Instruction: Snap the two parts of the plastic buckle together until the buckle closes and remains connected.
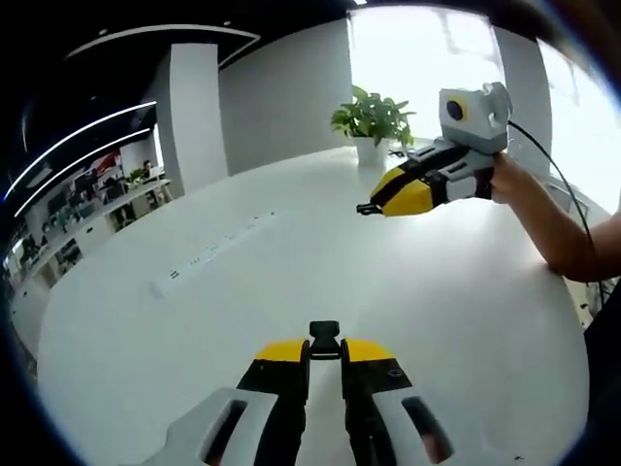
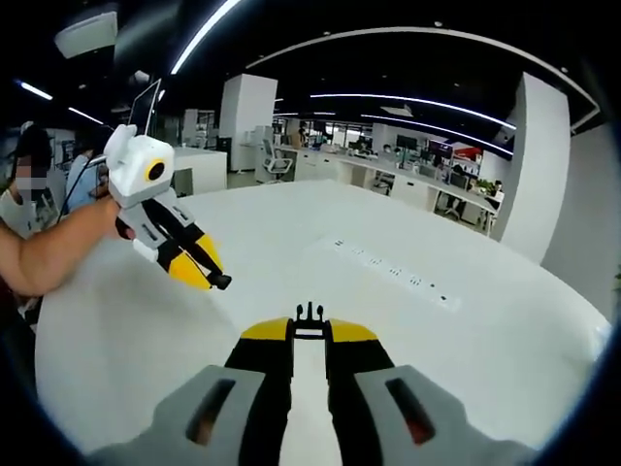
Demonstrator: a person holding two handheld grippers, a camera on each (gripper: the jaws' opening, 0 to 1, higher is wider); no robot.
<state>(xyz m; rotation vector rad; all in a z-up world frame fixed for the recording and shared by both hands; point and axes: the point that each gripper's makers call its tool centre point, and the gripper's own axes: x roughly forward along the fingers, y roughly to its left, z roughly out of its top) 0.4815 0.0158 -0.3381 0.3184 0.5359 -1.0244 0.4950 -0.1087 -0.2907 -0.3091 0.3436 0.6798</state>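
The left tongs (image 1: 325, 351) pinch one black half of the buckle, the socket part (image 1: 324, 339), at their tips. The right tongs (image 2: 310, 330) pinch the other half, the pronged part (image 2: 310, 313), with its thin prongs sticking out forward. Both halves are held in the air above the white surface (image 1: 291, 272), and they are well apart from each other. In the left gripper view the right tongs come in from the right side, in front of the potted plant (image 1: 374, 121). The step in hand, I judge, is the alignment before joining. The next move calls for turning both halves to face each other, then pushing the prongs straight into the socket until it clicks.
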